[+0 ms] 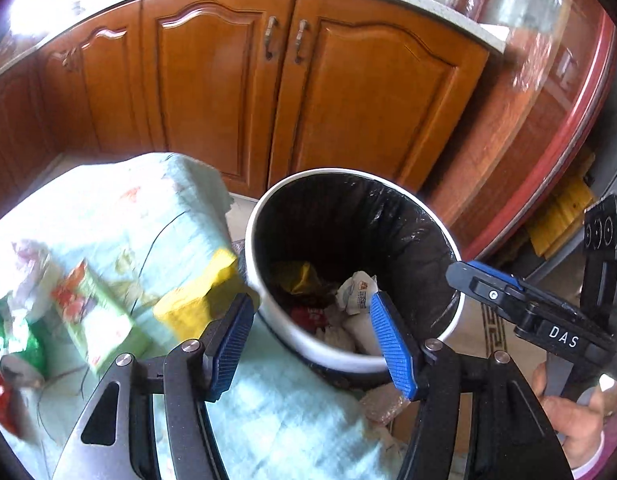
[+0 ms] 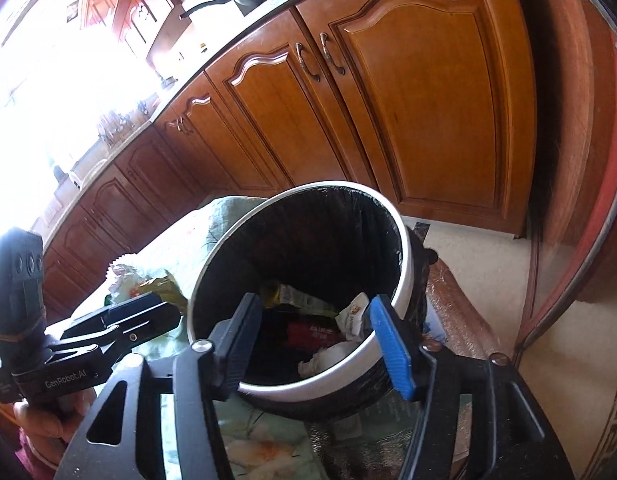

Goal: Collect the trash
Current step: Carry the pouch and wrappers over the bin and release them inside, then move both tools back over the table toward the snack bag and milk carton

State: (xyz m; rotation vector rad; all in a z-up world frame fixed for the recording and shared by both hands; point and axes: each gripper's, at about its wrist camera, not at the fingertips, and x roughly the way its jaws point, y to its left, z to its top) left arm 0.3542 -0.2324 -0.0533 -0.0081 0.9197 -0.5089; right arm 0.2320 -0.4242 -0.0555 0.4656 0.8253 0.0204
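Kitchen floor: both grippers, left (image 1: 312, 320) and right (image 2: 312, 328), spread above bin rim (image 1: 308, 348).

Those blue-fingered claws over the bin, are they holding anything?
No. The left gripper and right gripper are both open and empty above the trash bin.

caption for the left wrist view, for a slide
Open left tongs above the bin, more trash on the cloth.

The left wrist camera is looking down and forward, close over the white round bin lined with black plastic (image 1: 350, 268), from its left side. The right wrist camera is facing the same bin (image 2: 308, 292) from nearer, and both are sharing the orange-brown wooden cabinet doors (image 1: 292, 92) (image 2: 368, 108) behind.
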